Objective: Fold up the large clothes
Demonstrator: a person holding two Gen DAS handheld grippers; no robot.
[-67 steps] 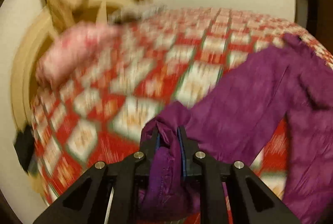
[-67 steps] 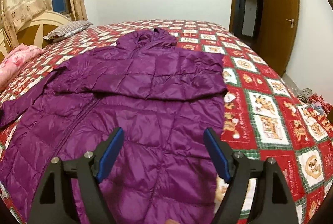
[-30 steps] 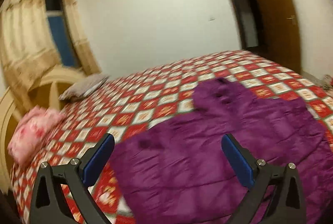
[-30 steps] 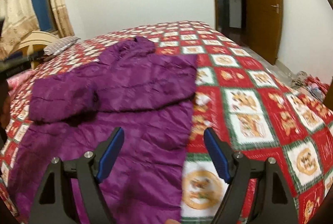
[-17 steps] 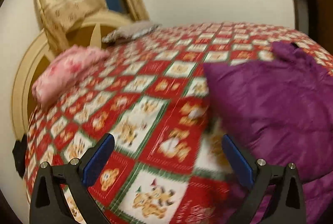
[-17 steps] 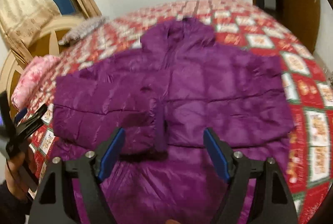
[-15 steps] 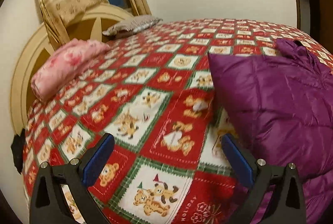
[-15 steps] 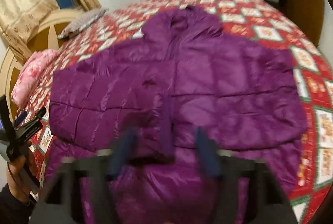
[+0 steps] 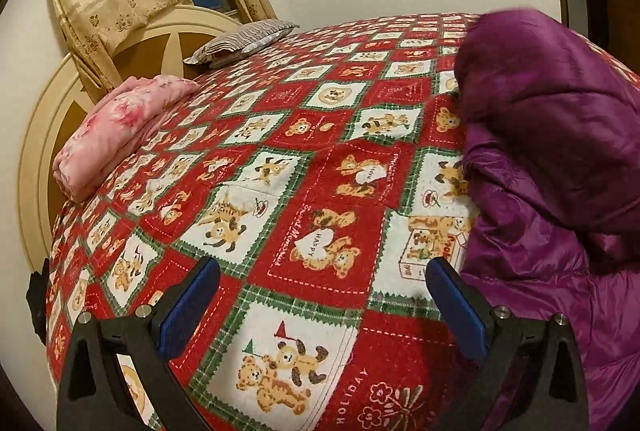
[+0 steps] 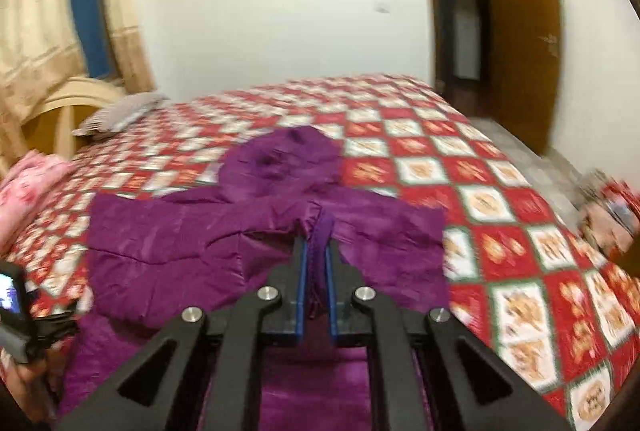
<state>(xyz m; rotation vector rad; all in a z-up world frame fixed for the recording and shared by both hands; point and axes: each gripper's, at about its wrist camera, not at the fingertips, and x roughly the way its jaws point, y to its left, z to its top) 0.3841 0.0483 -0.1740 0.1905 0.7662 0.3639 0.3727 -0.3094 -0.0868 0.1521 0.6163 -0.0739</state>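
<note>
Your right gripper [image 10: 316,251] is pinched tight on a ridge of the purple jacket [image 10: 192,255], near the middle where the two folded sleeves meet. The jacket lies on the red patchwork bedspread [image 10: 500,215], hood [image 10: 280,159] pointing toward the far wall. That view is blurred, so what exactly you have caught, perhaps a cuff, is unclear. Your left gripper [image 9: 320,295] hangs wide apart and holds nothing, over the bedspread [image 9: 320,159] just beside the jacket's [image 9: 560,159] edge. A pink folded blanket [image 9: 120,127] sits by the headboard [image 9: 132,55].

Purple jacket [image 10: 260,251]; red-green-white checked bedspread [image 9: 320,171]
</note>
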